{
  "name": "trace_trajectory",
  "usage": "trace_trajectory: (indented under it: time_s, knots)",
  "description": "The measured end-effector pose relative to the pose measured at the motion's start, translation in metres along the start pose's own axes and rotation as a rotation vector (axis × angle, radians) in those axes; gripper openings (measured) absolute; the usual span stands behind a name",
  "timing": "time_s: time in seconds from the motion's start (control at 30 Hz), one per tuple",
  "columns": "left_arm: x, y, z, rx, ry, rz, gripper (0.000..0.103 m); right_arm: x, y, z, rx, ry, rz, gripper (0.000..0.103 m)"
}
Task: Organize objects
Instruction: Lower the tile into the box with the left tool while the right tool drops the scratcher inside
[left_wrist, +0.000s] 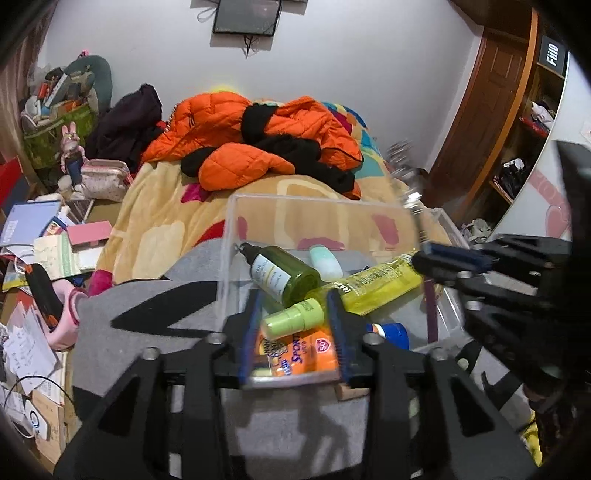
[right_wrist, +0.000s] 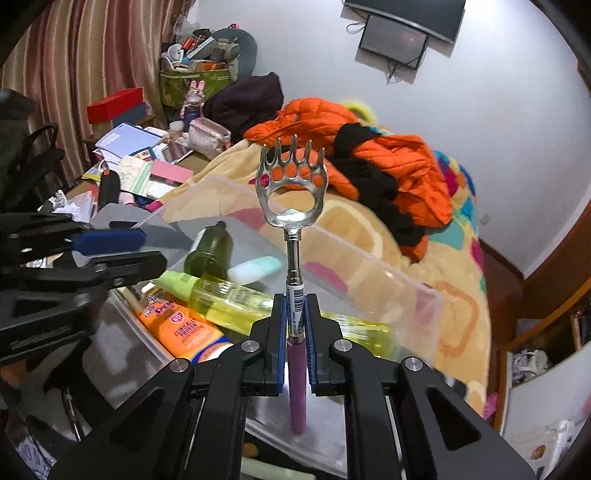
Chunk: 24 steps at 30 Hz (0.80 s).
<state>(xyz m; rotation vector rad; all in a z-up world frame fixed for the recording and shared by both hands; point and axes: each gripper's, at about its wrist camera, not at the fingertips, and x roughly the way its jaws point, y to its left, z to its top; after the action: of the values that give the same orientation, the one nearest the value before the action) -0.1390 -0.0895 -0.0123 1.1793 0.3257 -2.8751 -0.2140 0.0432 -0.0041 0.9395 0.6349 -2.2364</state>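
Right wrist: back scratcher (right_wrist: 294, 236) above bin rim (right_wrist: 369, 258)

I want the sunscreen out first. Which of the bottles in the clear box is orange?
The flat orange tube printed "Sport", lying at the near end of the clear box between the left gripper's fingers. The others are dark green, light green, yellow and mint.

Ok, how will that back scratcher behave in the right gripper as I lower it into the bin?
The back scratcher looks rigid: metal telescoping shaft. Gripped low near its purple handle by the right gripper, the claw end may wobble or pivot. Smooth shaft, so possibly slippery.
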Motion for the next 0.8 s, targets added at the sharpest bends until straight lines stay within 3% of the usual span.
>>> trace_trajectory:
  time_s: [0.27, 0.5, 0.8]
  knots:
    - [-0.023, 0.004, -0.020, 0.049, -0.008, 0.044, 0.061, 0.019, 0.008, -0.002, 0.022, 0.038, 0.092, 0.013]
    - [-0.027, 0.004, -0.046, 0.086, 0.038, 0.071, 0.061, 0.022, 0.011, -0.010, 0.041, 0.069, 0.126, 0.016]
    - [-0.039, 0.002, -0.074, 0.094, 0.063, 0.045, 0.061, -0.028, -0.008, -0.021, 0.084, -0.014, 0.133, 0.044]
